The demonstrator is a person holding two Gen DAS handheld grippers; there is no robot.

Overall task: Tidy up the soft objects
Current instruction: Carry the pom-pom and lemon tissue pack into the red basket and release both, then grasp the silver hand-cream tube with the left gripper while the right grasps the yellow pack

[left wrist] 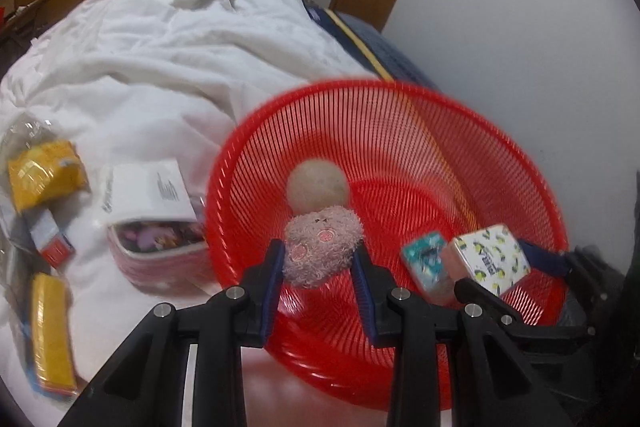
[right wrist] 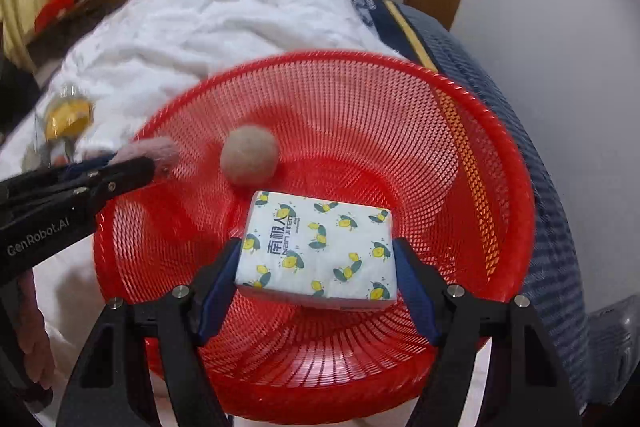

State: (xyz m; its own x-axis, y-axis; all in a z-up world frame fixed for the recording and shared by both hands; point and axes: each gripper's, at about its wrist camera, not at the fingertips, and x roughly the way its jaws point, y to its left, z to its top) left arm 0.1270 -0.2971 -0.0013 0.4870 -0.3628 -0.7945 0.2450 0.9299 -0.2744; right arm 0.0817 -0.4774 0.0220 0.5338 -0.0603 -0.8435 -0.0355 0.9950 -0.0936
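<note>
Pink plush toy (left wrist: 320, 247) clenched in our left tongs (left wrist: 318, 263), tissue pack (right wrist: 318, 249) in right tongs (right wrist: 316, 279), over red basket (right wrist: 460, 155); early release risks bounce-out.

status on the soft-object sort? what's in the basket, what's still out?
Done: a beige ball lies in the red basket. In hand: the left gripper holds a pink plush and the right gripper a tissue pack, both over the basket, unreleased. Left: yellow packs, a pink pouch and other small items remain on the white duvet.
</note>
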